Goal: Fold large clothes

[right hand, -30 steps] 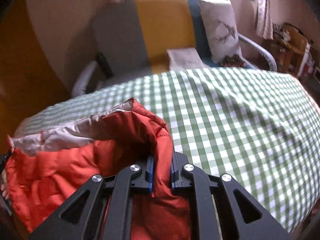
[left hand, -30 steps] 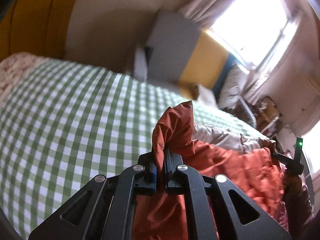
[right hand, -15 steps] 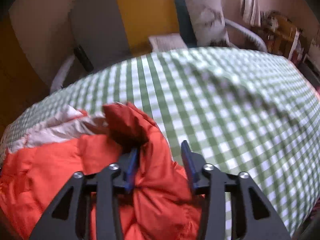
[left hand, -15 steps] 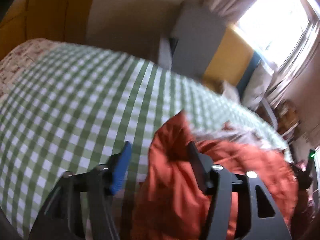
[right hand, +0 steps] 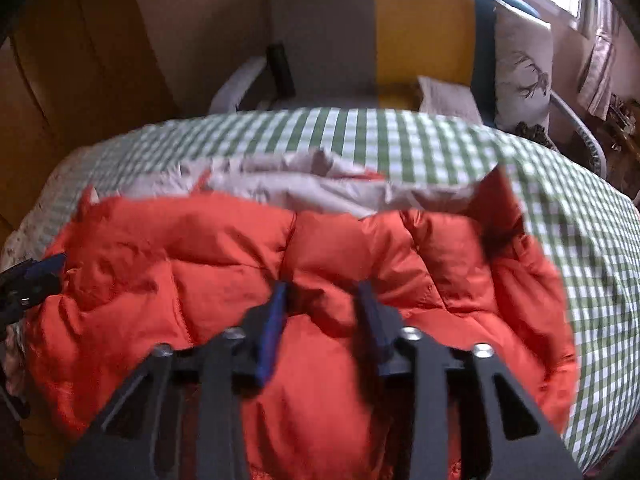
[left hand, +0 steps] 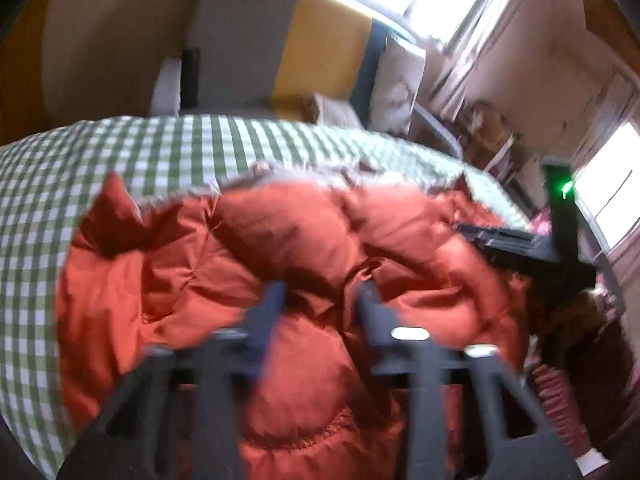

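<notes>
Left wrist view: the orange quilted garment [left hand: 304, 264] lies in a puffy heap on the green checked cover [left hand: 120, 152], spreading from the centre toward 3 o'clock, its pale lining [left hand: 280, 172] peeking out along the far edge at 12 o'clock. That exposed strip suggests one layer is folded over another. The left gripper [left hand: 320, 300] hovers low at 6 o'clock, jaws well apart, holding nothing. At 3 o'clock the other tool shows over the cloth.

Right wrist view: the right gripper [right hand: 324, 304] sits at 6 o'clock, pointed across the garment [right hand: 224, 248], jaws parted and empty. The lining [right hand: 312, 188] runs at 12 o'clock; an armchair [right hand: 400, 32] stands beyond.
</notes>
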The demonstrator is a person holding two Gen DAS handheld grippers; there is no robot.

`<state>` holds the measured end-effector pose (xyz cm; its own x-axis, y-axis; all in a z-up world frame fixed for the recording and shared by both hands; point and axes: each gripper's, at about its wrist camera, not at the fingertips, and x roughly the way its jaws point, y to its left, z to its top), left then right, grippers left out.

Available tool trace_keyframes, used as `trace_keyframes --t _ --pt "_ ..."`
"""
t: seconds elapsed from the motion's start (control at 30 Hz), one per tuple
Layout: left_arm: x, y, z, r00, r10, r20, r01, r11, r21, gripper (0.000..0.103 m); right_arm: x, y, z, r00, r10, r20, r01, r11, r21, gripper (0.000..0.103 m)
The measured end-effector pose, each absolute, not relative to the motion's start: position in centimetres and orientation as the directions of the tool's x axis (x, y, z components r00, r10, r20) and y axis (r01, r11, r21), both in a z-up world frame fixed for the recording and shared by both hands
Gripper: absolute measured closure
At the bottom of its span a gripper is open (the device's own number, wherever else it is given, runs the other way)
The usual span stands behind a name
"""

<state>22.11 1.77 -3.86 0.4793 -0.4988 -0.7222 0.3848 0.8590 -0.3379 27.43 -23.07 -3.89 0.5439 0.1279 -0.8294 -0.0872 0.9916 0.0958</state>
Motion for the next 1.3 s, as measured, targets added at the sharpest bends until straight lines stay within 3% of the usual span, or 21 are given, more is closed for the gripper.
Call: trace_keyframes --t 0.03,0.1,0.3,0.4,0.53,0.8,0.83,0.87,0.9,0.93,0.97,1.0,1.3 --pt "22.0 1.5 -4.1 0.486 -0.500 -0.717 0.389 0.858 -0.335 0.097 27.5 -23.0 -4.0 0.547 0.121 -0.828 -0.091 0.992 0.085 0.093" --pt "21.5 1.5 -3.8 0.523 -0.497 -0.692 0.378 0.864 -0.334 0.103 27.1 -22.9 -3.6 0.566 0.114 -0.816 -0.092 0.993 0.075 0.101" --pt "22.1 1.7 -3.3 0.624 -0.459 -0.632 0.333 0.888 -0.317 0.103 27.4 -24.0 -0.7 0.673 0.094 -0.734 -0.038 0.995 0.093 0.103" --pt "23.8 1.3 -4.4 0.644 -0.405 -0.649 0.299 0.914 -0.274 0.103 29.3 -23.6 -2.1 0.662 0.047 -0.748 -0.015 0.999 0.049 0.103" --pt "25.4 1.7 -7.7 0.606 -0.419 -0.676 0.241 0.907 -0.346 0.102 32.3 -24.3 -6.5 0.582 0.023 -0.813 0.040 0.998 0.057 0.103" --pt "24.0 1.0 -6.8 0.609 -0.347 -0.713 0.193 0.937 -0.291 0.101 32.3 -24.8 -8.3 0.601 0.029 -0.799 0.048 0.996 0.073 0.102" --pt "23.5 0.8 -6.3 0.619 -0.317 -0.719 0.179 0.948 -0.264 0.096 32.2 -25.0 -8.0 0.600 0.038 -0.799 0.046 0.996 0.081 0.100" --pt "23.1 0.8 -6.0 0.628 -0.303 -0.716 0.173 0.952 -0.251 0.084 32.0 -25.1 -7.6 0.600 0.048 -0.798 0.042 0.995 0.091 0.096" --pt "22.6 0.8 -5.4 0.642 -0.294 -0.708 0.171 0.955 -0.242 0.074 31.3 -25.3 -6.7 0.607 0.068 -0.792 0.037 0.993 0.114 0.076" --pt "22.0 0.7 -5.0 0.656 -0.285 -0.698 0.170 0.958 -0.232 0.047 30.8 -25.3 -5.9 0.621 0.089 -0.779 0.032 0.990 0.139 0.052" --pt "21.3 0.7 -4.4 0.682 -0.263 -0.683 0.161 0.964 -0.211 0.033 29.9 -25.3 -5.0 0.644 0.098 -0.759 0.029 0.988 0.152 0.045" --pt "20.4 0.5 -3.7 0.717 -0.236 -0.656 0.152 0.971 -0.184 0.033 29.0 -25.1 -4.0 0.672 0.086 -0.735 0.029 0.989 0.142 0.040" --pt "16.5 0.5 -1.4 0.772 -0.169 -0.613 0.131 0.986 -0.107 0.033 22.2 -19.8 -0.3 0.741 0.116 -0.662 -0.066 0.993 0.100 0.039"
